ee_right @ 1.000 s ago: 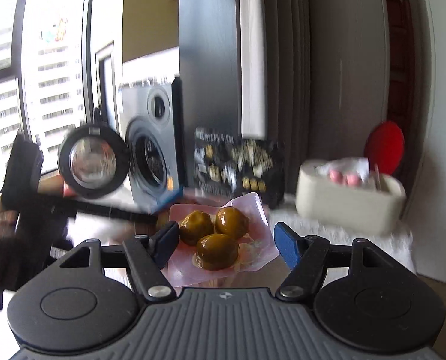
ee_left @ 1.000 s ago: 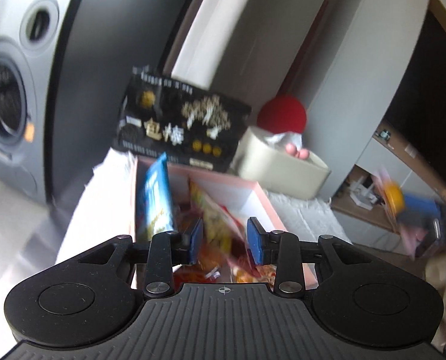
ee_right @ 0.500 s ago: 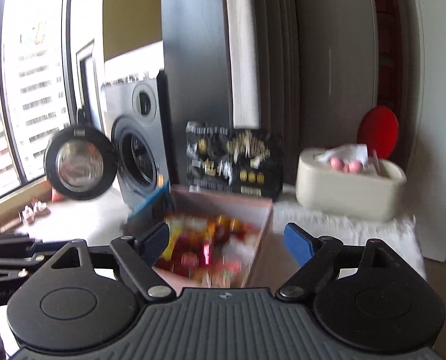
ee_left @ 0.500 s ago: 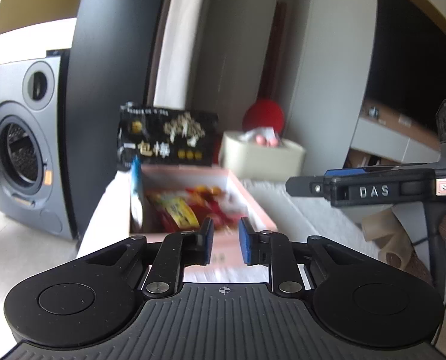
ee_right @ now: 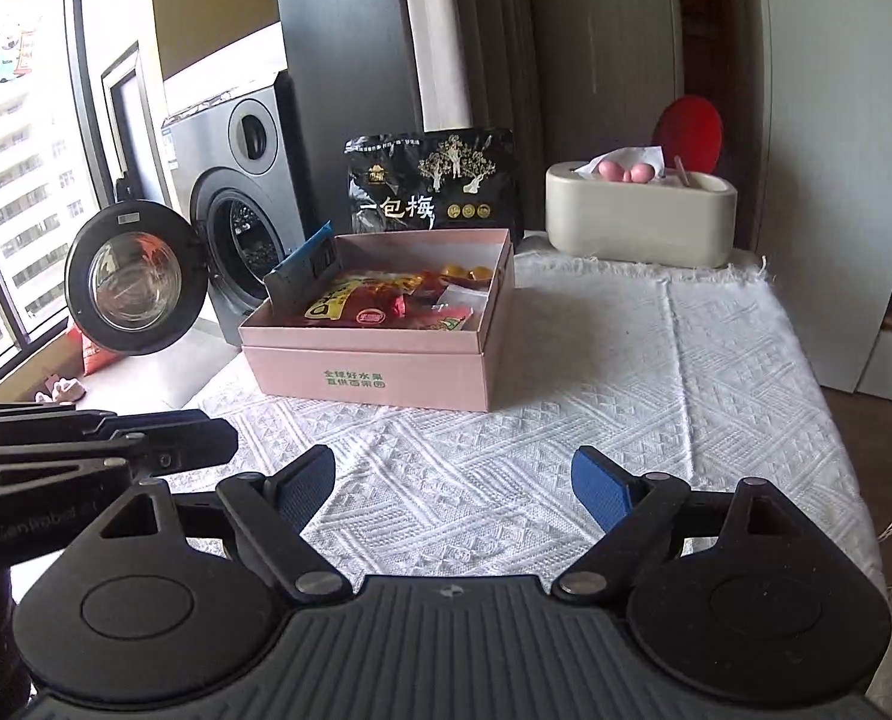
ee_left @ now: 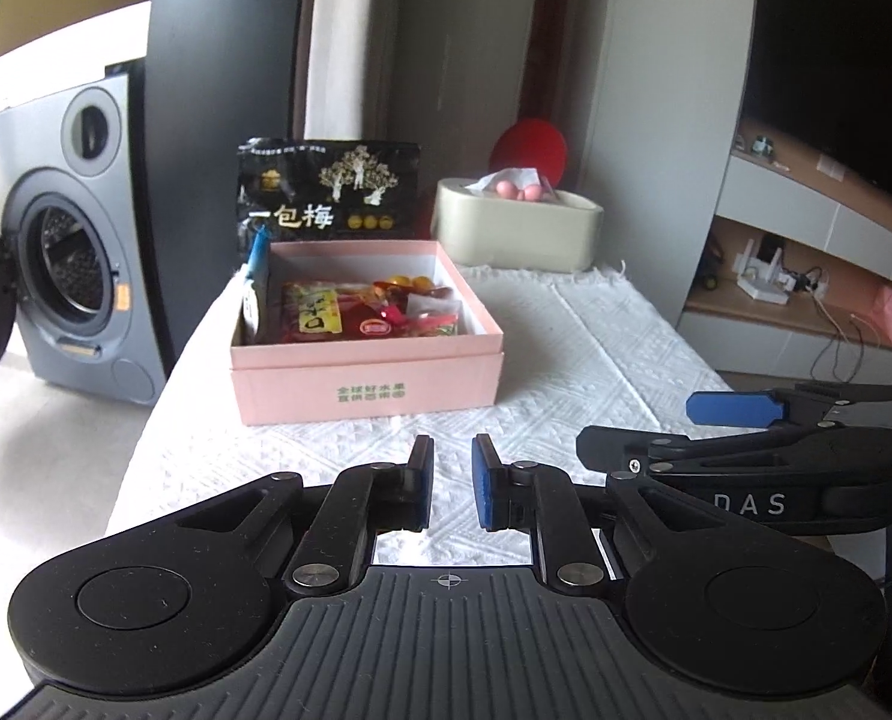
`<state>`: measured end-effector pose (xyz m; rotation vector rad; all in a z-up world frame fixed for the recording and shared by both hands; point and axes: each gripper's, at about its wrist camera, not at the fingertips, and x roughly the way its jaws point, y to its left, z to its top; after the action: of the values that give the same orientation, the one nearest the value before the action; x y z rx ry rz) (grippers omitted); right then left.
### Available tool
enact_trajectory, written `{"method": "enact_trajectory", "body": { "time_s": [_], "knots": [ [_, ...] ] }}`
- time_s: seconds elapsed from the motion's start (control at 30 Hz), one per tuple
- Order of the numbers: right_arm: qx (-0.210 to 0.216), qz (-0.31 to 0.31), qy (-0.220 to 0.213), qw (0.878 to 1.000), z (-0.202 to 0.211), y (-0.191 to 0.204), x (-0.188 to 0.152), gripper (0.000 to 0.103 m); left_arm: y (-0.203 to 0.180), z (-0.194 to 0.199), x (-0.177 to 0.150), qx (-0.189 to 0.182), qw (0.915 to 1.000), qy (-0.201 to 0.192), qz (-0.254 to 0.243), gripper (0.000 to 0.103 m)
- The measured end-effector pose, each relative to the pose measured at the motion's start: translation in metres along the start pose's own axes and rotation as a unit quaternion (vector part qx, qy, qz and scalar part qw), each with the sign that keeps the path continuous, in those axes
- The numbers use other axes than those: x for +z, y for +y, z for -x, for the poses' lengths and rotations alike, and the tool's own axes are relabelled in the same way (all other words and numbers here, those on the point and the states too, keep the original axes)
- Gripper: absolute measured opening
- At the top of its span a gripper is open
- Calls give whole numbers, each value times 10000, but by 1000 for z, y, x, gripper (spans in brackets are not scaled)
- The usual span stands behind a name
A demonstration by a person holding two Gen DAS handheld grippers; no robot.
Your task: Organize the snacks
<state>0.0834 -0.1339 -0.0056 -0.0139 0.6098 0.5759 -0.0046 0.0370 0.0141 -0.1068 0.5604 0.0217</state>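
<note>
Snacks lie heaped in the pink box on the white-clothed surface, far ahead of both tongs. A black plum bag stands upright just behind the box, its long axis running left to right. From the left tongs, clenched on nothing, the box sits straight ahead; from the right tongs, opening with nothing between them, it lies ahead and slightly left. Neither looks clearly nearer.

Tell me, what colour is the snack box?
Pink; the box shows best in the left wrist view.
</note>
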Motion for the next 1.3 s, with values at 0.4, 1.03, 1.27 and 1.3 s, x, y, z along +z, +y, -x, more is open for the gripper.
{"method": "enact_trajectory", "body": {
  "time_s": [0.4, 1.03, 1.27, 1.3],
  "knots": [
    [118, -45, 105, 9999, 0, 2, -1, 87, -7, 4, -1, 112, 9999, 76, -100, 18],
    [180, -119, 287, 9994, -7, 0, -6, 86, -4, 0, -5, 127, 9996, 249, -3, 17],
    [184, -120, 282, 9994, -7, 0, -5, 87, -5, 0, -5, 86, 9997, 247, -1, 17],
    [182, -125, 283, 9994, -7, 0, -6, 87, -5, 0, -5, 84, 9996, 252, -1, 17]
  ]
}}
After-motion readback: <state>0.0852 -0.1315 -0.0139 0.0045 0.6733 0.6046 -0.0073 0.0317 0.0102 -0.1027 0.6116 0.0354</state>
